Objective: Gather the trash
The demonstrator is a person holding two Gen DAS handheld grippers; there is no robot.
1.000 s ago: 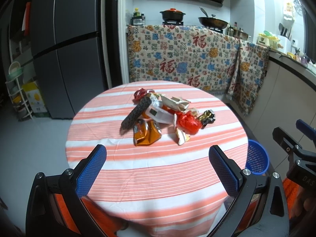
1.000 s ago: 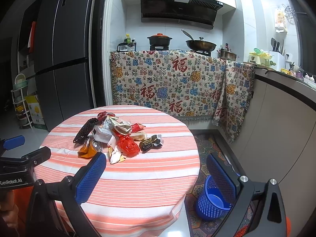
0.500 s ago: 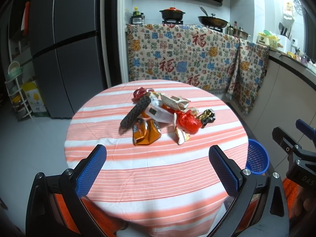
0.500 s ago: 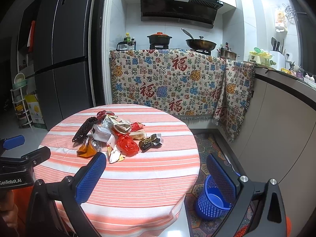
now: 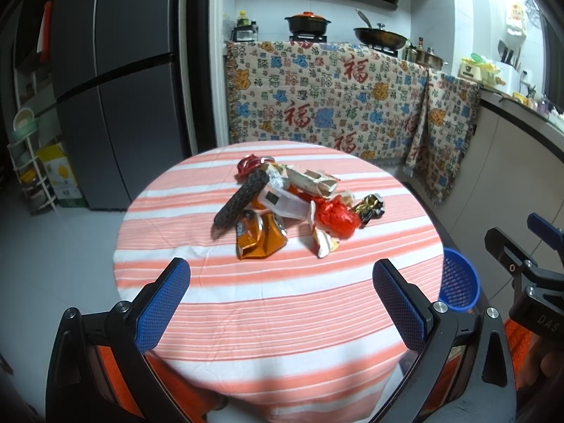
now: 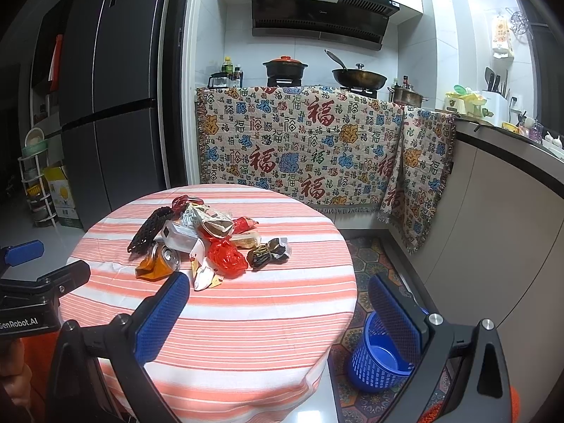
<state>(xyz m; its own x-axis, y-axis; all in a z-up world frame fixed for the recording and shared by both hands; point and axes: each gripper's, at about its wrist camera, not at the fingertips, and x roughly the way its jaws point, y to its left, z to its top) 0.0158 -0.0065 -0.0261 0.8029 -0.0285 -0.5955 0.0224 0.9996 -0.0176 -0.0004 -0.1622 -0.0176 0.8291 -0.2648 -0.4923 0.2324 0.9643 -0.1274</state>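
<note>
Both the left gripper [image 5: 281,301] and right gripper [image 6: 282,312] gape empty above the round orange-striped clothed table [image 5: 282,317] — crumpled wrappers and a crushed orange can [image 5: 259,236] piled mid-table, blue plastic mesh basket [image 6: 379,356] on the floor beside.

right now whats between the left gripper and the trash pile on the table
Only bare striped tablecloth. In the left wrist view nothing lies between the open left gripper and the trash pile, whose nearest piece is the crushed orange can.
</note>
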